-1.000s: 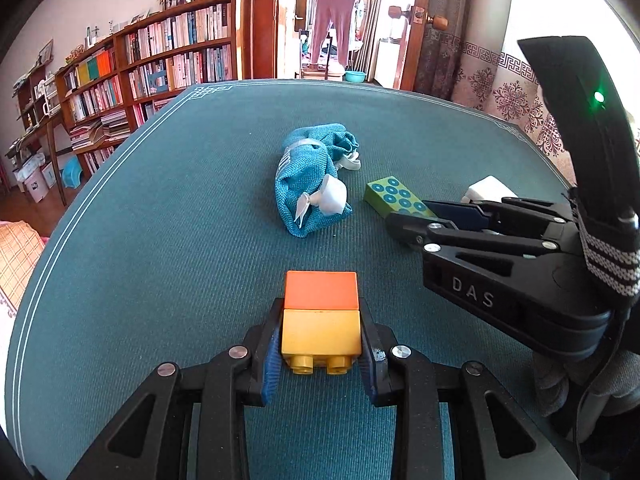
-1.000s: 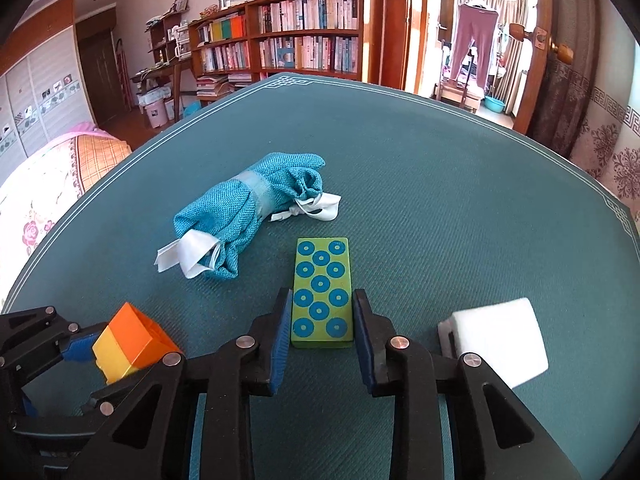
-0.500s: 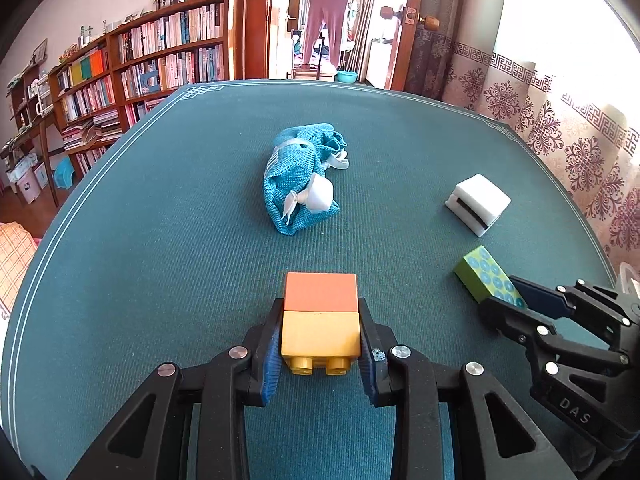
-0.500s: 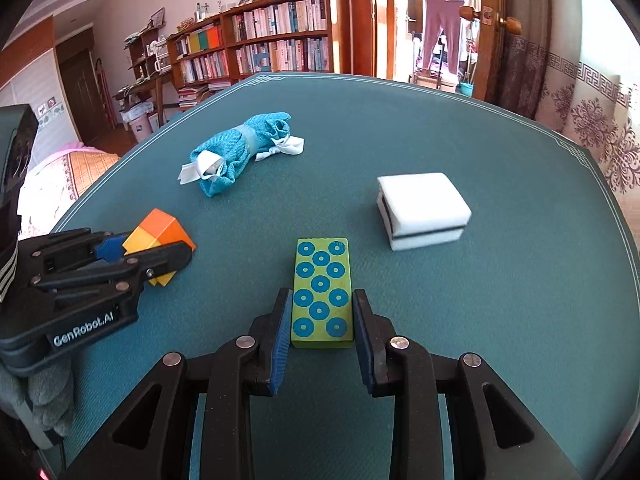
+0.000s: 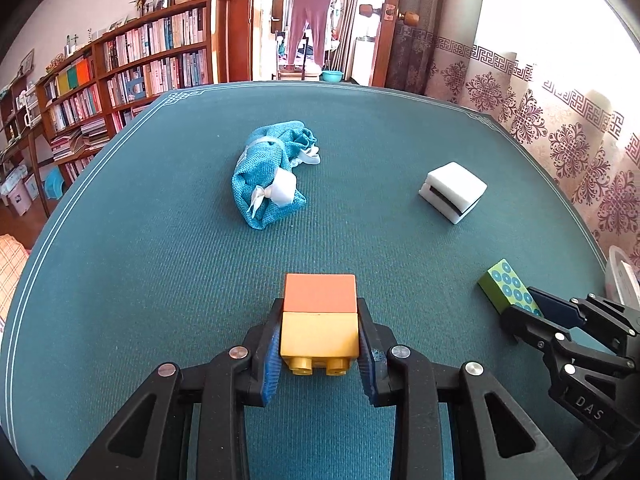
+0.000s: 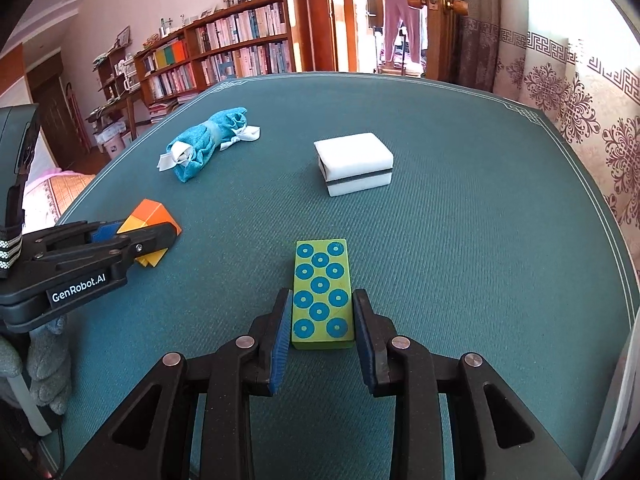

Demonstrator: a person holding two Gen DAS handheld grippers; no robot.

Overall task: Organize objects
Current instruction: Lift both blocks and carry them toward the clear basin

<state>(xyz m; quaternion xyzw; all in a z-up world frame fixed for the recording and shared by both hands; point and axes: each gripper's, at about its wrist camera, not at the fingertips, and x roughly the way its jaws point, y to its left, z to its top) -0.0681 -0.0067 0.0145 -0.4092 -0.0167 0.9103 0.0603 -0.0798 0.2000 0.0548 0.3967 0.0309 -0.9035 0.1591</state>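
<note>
My left gripper (image 5: 319, 309) is shut on a toy brick (image 5: 320, 320), orange on top of yellow, held low over the teal table (image 5: 140, 280). The same brick (image 6: 150, 216) shows at the left of the right wrist view. My right gripper (image 6: 322, 295) holds a green block with blue circles (image 6: 322, 292) near the table's right front. Its jaws are just starting to open, and the pads still lie against the block's long sides. That block (image 5: 506, 288) looks to rest on the cloth. A white sponge (image 6: 354, 162) lies beyond it.
A rolled blue cloth bundle with white ties (image 5: 268, 180) lies mid-table, and the white sponge (image 5: 452, 190) sits to its right. The table's curved edge runs close on the right, with a patterned curtain behind. Bookshelves and a doorway stand past the far edge.
The right gripper has carried the green block rightward and toward the front, away from the cloth bundle and past the sponge. The left gripper and its brick have stayed put.
</note>
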